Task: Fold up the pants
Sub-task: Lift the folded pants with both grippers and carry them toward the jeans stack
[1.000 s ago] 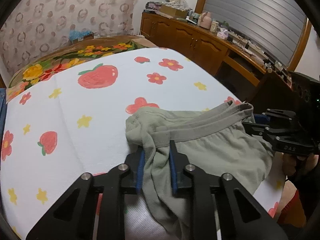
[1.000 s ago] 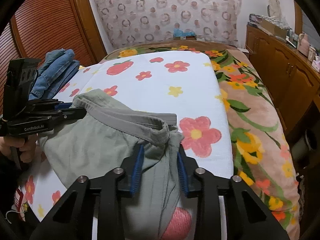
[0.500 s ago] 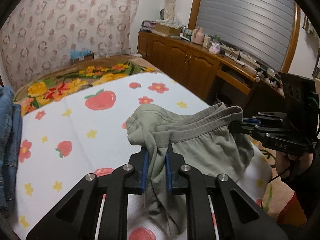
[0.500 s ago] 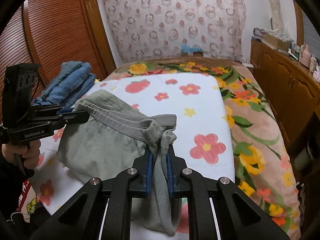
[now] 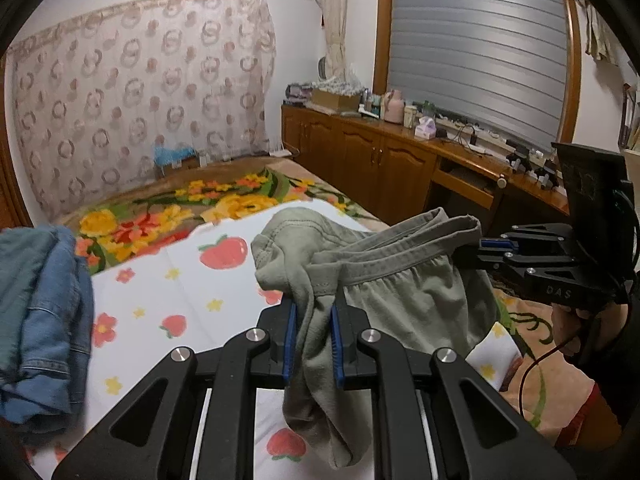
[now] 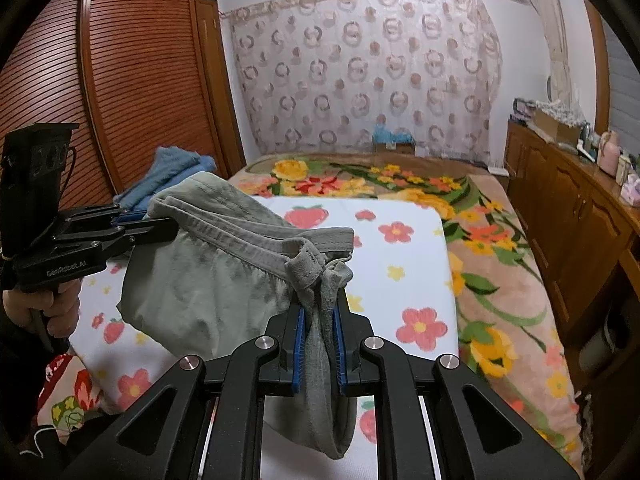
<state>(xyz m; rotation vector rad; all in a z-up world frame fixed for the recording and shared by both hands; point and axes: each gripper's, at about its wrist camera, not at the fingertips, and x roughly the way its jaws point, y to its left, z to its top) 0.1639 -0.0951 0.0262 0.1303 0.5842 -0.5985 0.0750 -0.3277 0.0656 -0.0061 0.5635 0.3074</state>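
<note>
Left gripper [image 5: 313,342] & right gripper [image 6: 319,346] each clamp the green pants [image 5: 400,300] waistband, mid-frame, above the sheet [image 5: 168,300]

Bed [image 6: 516,300]: covered by a plush beige blanket with large yellow, orange and red flowers and green leaves. Spread over the blanket lay a white sheet printed with red strawberries, red flowers and small yellow blossoms [image 5: 168,292] [image 6: 404,256]. At the bed's edge nearest the louvred wooden doors sat a rumpled pile of blue denim garments [image 5: 44,320] [image 6: 168,176], resting partly on the white sheet.
</note>
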